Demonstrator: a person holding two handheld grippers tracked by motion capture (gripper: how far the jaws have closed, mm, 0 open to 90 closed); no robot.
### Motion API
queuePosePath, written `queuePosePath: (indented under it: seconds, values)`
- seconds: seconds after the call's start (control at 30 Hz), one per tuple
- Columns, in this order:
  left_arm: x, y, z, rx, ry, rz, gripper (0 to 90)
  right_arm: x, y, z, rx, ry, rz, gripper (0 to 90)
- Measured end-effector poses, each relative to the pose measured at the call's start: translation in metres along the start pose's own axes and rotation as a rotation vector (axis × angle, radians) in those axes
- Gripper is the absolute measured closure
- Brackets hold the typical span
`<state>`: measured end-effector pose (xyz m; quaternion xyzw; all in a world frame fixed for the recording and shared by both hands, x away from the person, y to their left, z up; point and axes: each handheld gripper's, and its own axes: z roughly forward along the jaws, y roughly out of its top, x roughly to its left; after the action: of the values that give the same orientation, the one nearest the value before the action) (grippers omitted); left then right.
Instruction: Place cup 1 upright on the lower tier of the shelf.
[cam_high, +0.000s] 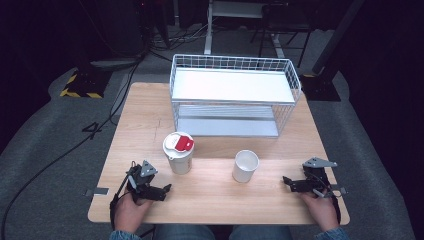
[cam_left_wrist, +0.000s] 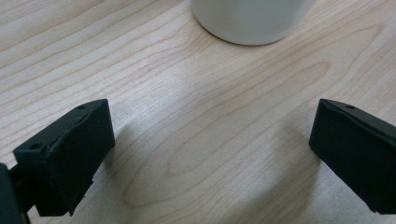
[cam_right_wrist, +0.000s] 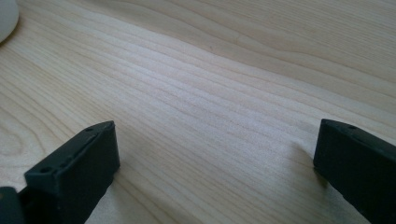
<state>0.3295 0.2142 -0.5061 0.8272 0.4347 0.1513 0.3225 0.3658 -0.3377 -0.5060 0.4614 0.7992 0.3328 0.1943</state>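
Your left claw (cam_high: 167, 188) sits at the lower left of the high view, resting low on the tabletop (cam_high: 215, 200), with its jaws spread wide and nothing between them. In the left gripper view, the base of a white cup fills the top centre, just ahead of those jaws and apart from them. Your right claw (cam_high: 285, 180) lies at the lower right, equally wide open and empty, pointing toward the middle.

The lidded cup (cam_high: 179, 153), white with a red tab on its lid, stands just above and right of your left claw. The open white cup (cam_high: 245, 165) stands at centre, between your two claws and nearer the right one. Neither cup is gripped, so I judge the work barely begun: everything is left to do.

The tabletop is pale wood with clear grain. A white wire rack (cam_high: 234, 95) with two shelves occupies its upper half. Beyond lie grey carpet, trailing cables and dark surroundings.
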Motion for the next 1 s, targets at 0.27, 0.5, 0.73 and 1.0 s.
queuePosePath:
  seconds: [0.27, 0.5, 0.73, 1.0]
  values:
    - [0.0017, 0.0044, 0.0042, -0.006, 0.039, -0.047, 0.6, -0.0009, -0.0015, -0.0018, -0.005, -0.019, 0.018, 2.2]
    - [0.0019, 0.0046, 0.0043, -0.005, 0.041, -0.045, 0.6, -0.0005, -0.0015, -0.0015, 0.002, -0.008, 0.008, 0.6]
    - [0.002, 0.005, 0.0043, -0.002, 0.042, -0.048, 0.6, 0.0, -0.0003, -0.0011, 0.008, -0.009, 0.009, 0.7]
    - [0.002, 0.005, 0.0043, -0.002, 0.041, -0.048, 0.6, 0.0004, -0.0006, -0.0009, 0.003, -0.011, 0.008, 0.8]
